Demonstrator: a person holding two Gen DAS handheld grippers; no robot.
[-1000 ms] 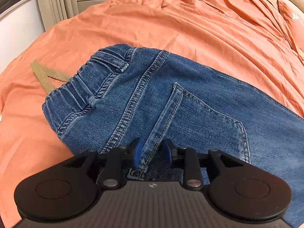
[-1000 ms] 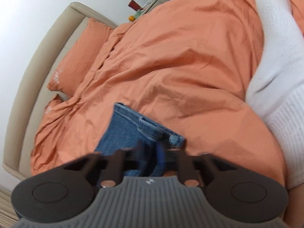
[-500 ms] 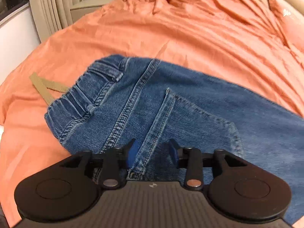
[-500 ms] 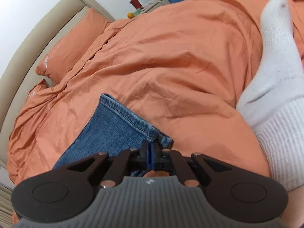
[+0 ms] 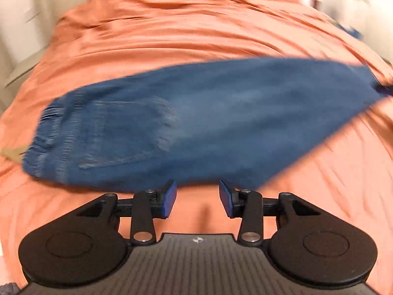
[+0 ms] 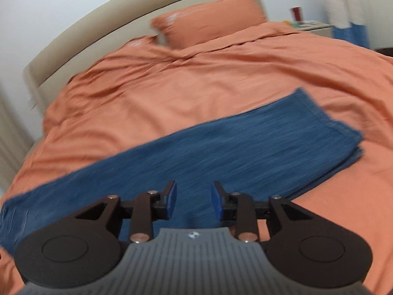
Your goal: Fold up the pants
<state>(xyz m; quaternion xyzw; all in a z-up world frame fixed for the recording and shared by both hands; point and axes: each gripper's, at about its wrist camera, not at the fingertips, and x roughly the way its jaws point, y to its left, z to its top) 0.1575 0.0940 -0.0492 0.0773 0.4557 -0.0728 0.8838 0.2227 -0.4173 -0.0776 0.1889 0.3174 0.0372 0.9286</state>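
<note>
Blue denim pants (image 5: 196,123) lie flat on the orange bed cover (image 5: 196,32), folded lengthwise, waistband and back pocket at the left, legs running right. My left gripper (image 5: 197,199) hangs open just off their near edge, nothing between its blue pads. In the right wrist view the pants (image 6: 221,152) run from lower left to the leg hems at the right. My right gripper (image 6: 192,200) is above the leg, its jaws opening with nothing between them. Both views are motion-blurred.
Orange pillows (image 6: 208,22) rest against the beige headboard (image 6: 122,17) at the far end. A bedside table (image 6: 312,25) with small items stands at the far right. A tan strap (image 5: 11,152) pokes out left of the waistband.
Both grippers let go of the pants and drew back and up. The left was open around the back pocket seam; the right was shut on the leg hem and has opened. Both views rolled.
</note>
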